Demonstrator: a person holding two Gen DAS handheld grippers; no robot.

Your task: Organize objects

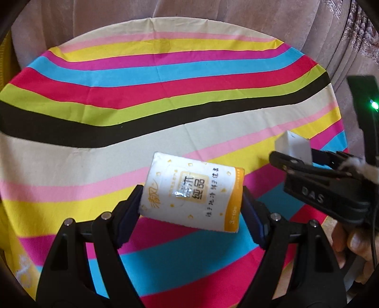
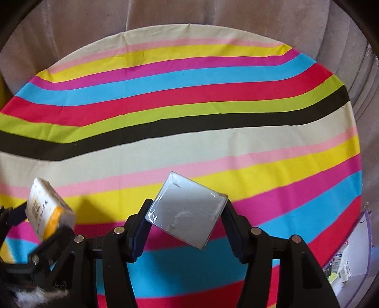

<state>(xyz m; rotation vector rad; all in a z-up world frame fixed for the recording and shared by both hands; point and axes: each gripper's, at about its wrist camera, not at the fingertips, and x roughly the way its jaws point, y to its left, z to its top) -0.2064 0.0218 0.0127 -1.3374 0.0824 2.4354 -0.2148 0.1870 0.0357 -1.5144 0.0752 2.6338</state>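
Nearest in the left wrist view, the left tool [image 1: 191, 201] pinches a pack of pocket tissues [image 1: 193, 193], white with an orange end band and printed characters. Its two fingers [image 1: 129, 213] press on the pack's long sides, so the printed face looks up at the camera and the pack sits tilted, clear of the cloth beneath. That grip across the narrow width probably keeps the soft pack from folding.

In the right wrist view, the right tool [image 2: 187, 212] likewise clamps a small grey-white box in clear wrap [image 2: 187, 209], held by two opposite edges and turned cornerwise, also lifted above the cloth. The two tools hang side by side, each showing at the edge of the other's view, which suggests both things are being carried to spots together.

Beyond them spreads the round surface under a striped tablecloth [image 2: 189, 147], with nothing else lying on its visible part, so either item could be set down anywhere ahead. At the far right edge a clear plastic bin [image 2: 355, 251] holds papers; behind hangs a beige curtain [image 2: 213, 14].
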